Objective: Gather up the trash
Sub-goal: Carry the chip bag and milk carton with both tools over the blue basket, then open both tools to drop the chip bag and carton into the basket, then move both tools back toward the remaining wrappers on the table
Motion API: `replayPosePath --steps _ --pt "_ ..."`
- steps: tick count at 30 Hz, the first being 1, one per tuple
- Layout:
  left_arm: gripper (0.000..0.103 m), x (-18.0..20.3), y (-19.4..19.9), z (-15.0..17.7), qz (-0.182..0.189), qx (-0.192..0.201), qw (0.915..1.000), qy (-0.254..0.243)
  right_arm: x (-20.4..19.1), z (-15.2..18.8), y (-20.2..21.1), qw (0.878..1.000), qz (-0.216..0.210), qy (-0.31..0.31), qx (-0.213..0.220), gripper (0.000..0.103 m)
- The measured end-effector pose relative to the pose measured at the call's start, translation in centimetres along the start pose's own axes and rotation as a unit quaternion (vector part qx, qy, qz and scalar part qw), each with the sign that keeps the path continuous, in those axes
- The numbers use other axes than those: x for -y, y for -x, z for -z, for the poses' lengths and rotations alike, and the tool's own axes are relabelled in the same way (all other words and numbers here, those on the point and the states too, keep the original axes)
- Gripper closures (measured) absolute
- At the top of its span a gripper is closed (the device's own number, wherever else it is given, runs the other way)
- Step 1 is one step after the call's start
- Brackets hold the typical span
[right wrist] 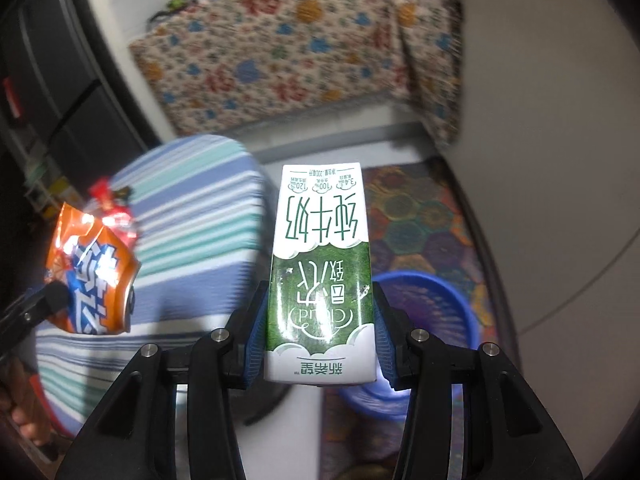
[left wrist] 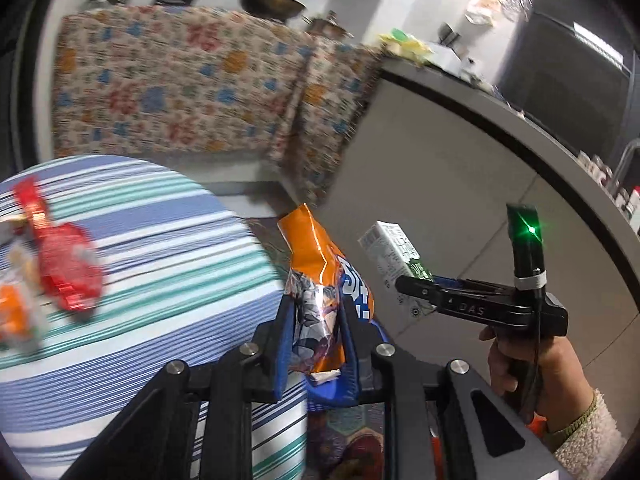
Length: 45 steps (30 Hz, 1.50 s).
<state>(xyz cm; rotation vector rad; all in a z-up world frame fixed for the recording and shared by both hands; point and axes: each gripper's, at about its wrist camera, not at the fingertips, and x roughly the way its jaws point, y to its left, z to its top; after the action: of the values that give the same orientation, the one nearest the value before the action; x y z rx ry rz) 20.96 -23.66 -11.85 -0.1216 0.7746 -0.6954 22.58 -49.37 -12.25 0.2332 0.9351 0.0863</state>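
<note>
My left gripper (left wrist: 316, 312) is shut on an orange and blue snack wrapper (left wrist: 320, 264), held in the air past the edge of the striped table (left wrist: 168, 248). The wrapper also shows in the right wrist view (right wrist: 92, 276). My right gripper (right wrist: 320, 320) is shut on a green and white milk carton (right wrist: 320, 272), held above a blue basket (right wrist: 436, 304) on the floor. In the left wrist view the carton (left wrist: 394, 252) and the right gripper (left wrist: 416, 286) are to the right. A red wrapper (left wrist: 64, 260) and an orange one (left wrist: 16, 312) lie on the table.
A patterned mat (right wrist: 416, 216) lies on the floor under the basket. A floral cloth (left wrist: 180, 84) covers furniture at the back, with pots on top. A grey counter (left wrist: 500, 128) runs along the right.
</note>
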Motion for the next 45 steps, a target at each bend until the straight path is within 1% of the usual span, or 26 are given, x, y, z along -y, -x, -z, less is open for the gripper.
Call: replayPosePath --steps 4,8,12,20,22,23,25,26,28,30,32,34,35,36,38,39,42,45 --pt "0.081 1.9 -5.2 0.0 0.008 -0.031 0.9995 -0.008 4.3 0.1 -1.5 0.999 0.027 -0.03 -0.023 0.055" --pt "0.081 3.5 -9.8 0.6 0.006 -0.057 0.9982 -0.017 8.1 0.8 -3.1 0.996 0.029 -0.071 -0.044 0.055" --pt "0.081 5.0 -14.1 1.2 0.005 -0.083 0.9962 -0.027 10.3 1.2 -3.9 0.994 0.029 -0.094 -0.057 0.055" --pt "0.08 6.3 -19.5 2.2 0.002 -0.118 0.9919 -0.048 12.9 2.2 -4.3 0.989 0.02 -0.132 -0.064 0.055" --pt "0.075 6.5 -20.6 2.8 0.002 -0.127 0.9905 -0.052 13.3 2.2 -4.5 0.988 0.014 -0.139 -0.061 0.053" --pt "0.071 6.3 -21.3 3.0 0.002 -0.132 0.9899 -0.051 13.3 2.2 -4.6 0.988 0.011 -0.144 -0.059 0.05" --pt "0.041 5.9 -22.6 3.3 -0.005 -0.134 0.9898 -0.046 13.4 2.1 -4.9 0.987 0.003 -0.154 -0.054 0.041" --pt "0.038 5.8 -22.9 3.3 -0.007 -0.132 0.9903 -0.044 13.5 2.1 -5.0 0.986 0.006 -0.156 -0.053 0.041" --pt "0.038 5.1 -23.3 3.4 -0.012 -0.131 0.9907 -0.033 13.7 2.2 -5.0 0.986 0.016 -0.157 -0.053 0.041" --pt "0.038 4.6 -22.9 3.4 -0.011 -0.127 0.9916 -0.02 13.7 2.1 -4.6 0.986 0.02 -0.157 -0.049 0.04" --pt "0.038 4.4 -21.3 3.2 -0.009 -0.112 0.9935 -0.015 13.5 2.0 -4.1 0.987 0.032 -0.149 -0.043 0.035" --pt "0.038 4.5 -18.5 2.8 -0.003 -0.09 0.9958 -0.018 12.8 1.6 -3.6 0.99 0.047 -0.131 -0.033 0.031" --pt "0.038 4.5 -17.6 2.6 -0.001 -0.084 0.9963 -0.02 12.4 1.4 -3.4 0.991 0.054 -0.123 -0.028 0.028" --pt "0.038 4.4 -16.2 2.4 0.0 -0.075 0.9969 -0.023 11.9 1.2 -3.1 0.992 0.061 -0.112 -0.022 0.026" --pt "0.038 4.3 -13.3 2.0 0.002 -0.063 0.9977 -0.026 10.8 0.7 -2.6 0.993 0.071 -0.093 -0.01 0.02" --pt "0.038 3.9 -11.5 2.1 -0.001 -0.056 0.9981 -0.025 10.1 0.4 -2.4 0.994 0.075 -0.082 -0.005 0.019" --pt "0.037 2.4 -7.4 2.7 -0.018 -0.046 0.9985 -0.024 7.5 -0.3 -1.7 0.996 0.081 -0.047 0.012 0.016" --pt "0.037 -0.4 -3.2 4.2 -0.053 -0.043 0.9975 -0.019 3.6 -0.7 -1.2 0.997 0.079 -0.009 0.026 0.013"
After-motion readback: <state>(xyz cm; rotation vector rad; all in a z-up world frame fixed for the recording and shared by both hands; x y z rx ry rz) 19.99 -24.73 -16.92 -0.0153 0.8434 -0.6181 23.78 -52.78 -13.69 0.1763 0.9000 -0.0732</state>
